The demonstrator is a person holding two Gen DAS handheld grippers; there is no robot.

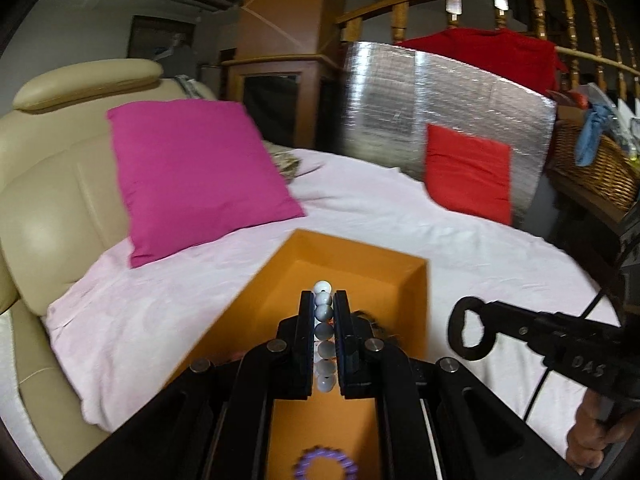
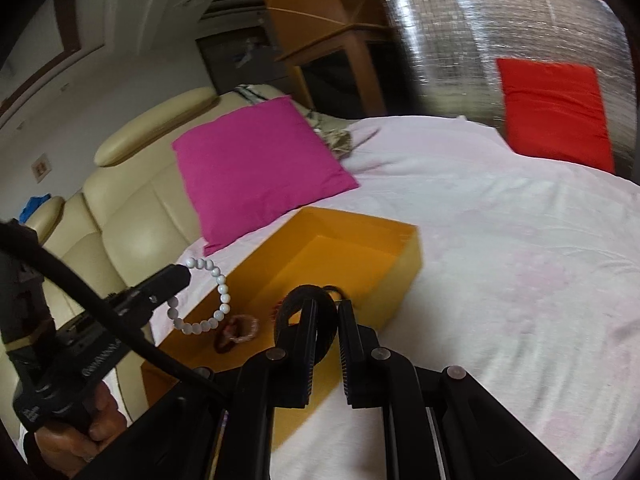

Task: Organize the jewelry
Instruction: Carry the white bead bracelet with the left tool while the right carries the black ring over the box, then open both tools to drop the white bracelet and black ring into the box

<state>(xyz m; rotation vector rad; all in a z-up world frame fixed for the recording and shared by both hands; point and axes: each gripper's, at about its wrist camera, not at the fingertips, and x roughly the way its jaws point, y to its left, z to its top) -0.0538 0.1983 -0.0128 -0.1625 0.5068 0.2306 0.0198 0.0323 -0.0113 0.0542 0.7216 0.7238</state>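
Jewelry carried to the box: both pieces held over the open orange cardboard box [image 2: 352, 256], not yet released.

Left hand-held gripper [image 1: 324, 344] clamps a pale grey bead bracelet [image 2: 218, 292]; right hand-held gripper [image 2: 329, 344] pinches a black band bracelet [image 2: 304, 300]. Next, I judge: lower and let go inside, beside the purple bead ring [image 1: 326, 465]. Pink-sheeted bed [image 2: 500, 260]; magenta cushion [image 1: 192, 176], cream leather headboard [image 1: 48, 216], wooden banister [image 1: 480, 4].

Open sheet right, cushions behind

Pale pink bedsheet [image 2: 500, 280] lies bare at frame right; square magenta cushion [image 2: 256, 160] crowds the open orange cardboard box [image 2: 404, 256].
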